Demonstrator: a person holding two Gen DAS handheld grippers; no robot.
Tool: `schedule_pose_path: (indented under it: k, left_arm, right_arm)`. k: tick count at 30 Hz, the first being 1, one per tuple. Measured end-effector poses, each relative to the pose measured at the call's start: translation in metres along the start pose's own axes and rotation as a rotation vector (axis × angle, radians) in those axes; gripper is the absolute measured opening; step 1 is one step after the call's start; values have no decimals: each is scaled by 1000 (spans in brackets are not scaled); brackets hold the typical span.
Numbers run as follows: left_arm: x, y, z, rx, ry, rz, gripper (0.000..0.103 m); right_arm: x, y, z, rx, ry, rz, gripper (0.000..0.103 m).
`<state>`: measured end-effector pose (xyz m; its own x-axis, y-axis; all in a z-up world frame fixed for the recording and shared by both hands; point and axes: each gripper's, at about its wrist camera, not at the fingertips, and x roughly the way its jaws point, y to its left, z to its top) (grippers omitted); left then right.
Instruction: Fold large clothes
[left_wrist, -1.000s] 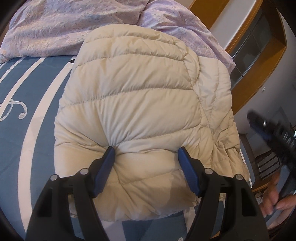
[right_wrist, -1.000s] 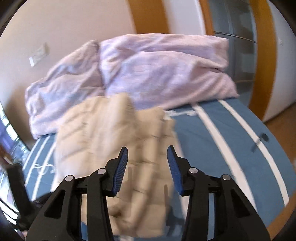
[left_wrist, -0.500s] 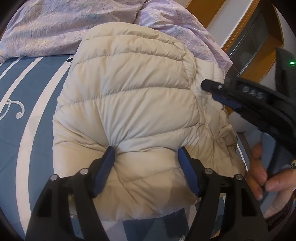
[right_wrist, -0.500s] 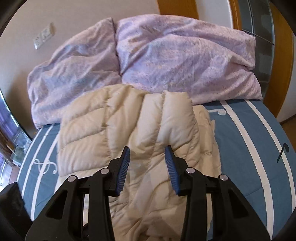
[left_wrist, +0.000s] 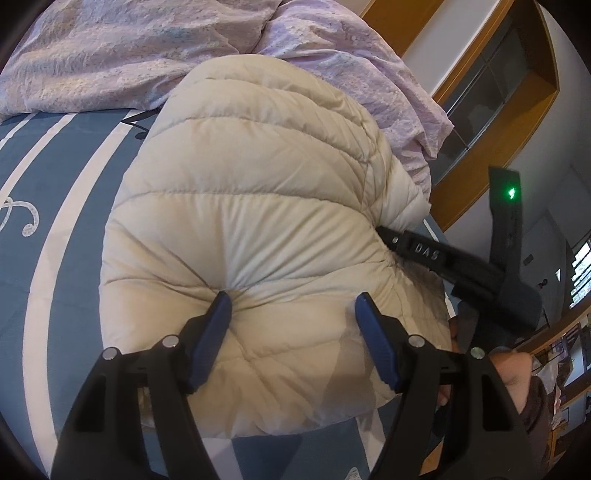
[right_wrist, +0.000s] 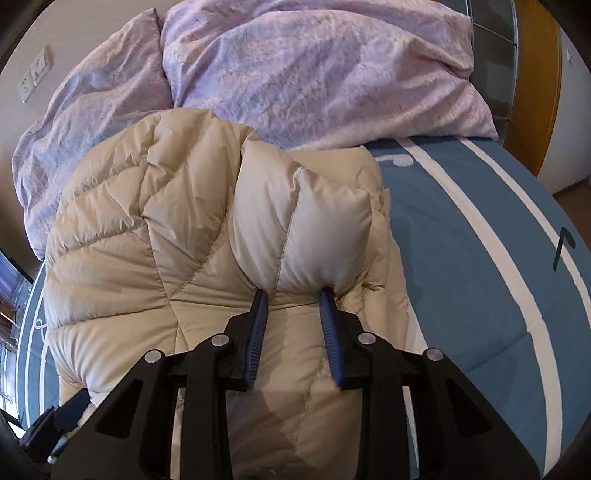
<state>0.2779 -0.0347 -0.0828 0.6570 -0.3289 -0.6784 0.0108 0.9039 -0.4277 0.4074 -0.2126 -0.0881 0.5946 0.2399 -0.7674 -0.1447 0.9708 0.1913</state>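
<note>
A cream quilted puffer jacket (left_wrist: 251, 206) lies folded into a thick bundle on the bed. My left gripper (left_wrist: 293, 297) is dug into its near edge. The jaws stand wide with a fat bulge of jacket between the pads, and creases fan out from the left fingertip (left_wrist: 221, 301). In the right wrist view the jacket (right_wrist: 147, 240) fills the middle. My right gripper (right_wrist: 292, 293) is closing on a puffed ridge of it, and the fabric balloons out beyond the pads. One black right-gripper finger (left_wrist: 424, 251) sinks into the jacket's right side.
The bed cover (right_wrist: 480, 258) is blue with white stripes. A crumpled lilac duvet (right_wrist: 314, 74) is heaped at the head of the bed, just behind the jacket. A person's hand (left_wrist: 513, 376) is at the right. A wooden-framed cabinet (left_wrist: 498, 110) stands beyond the bed.
The right gripper came down from the air onto the jacket's right side, and its jaws narrowed on a ridge of fabric. The left gripper and its hold stayed the same.
</note>
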Motion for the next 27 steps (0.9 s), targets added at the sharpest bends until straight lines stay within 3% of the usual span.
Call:
schedule_pose_path:
  k: [27]
  left_arm:
    - [27, -7, 0, 50, 37, 31, 69]
  right_arm:
    - [8, -17, -12, 52, -13, 44, 30]
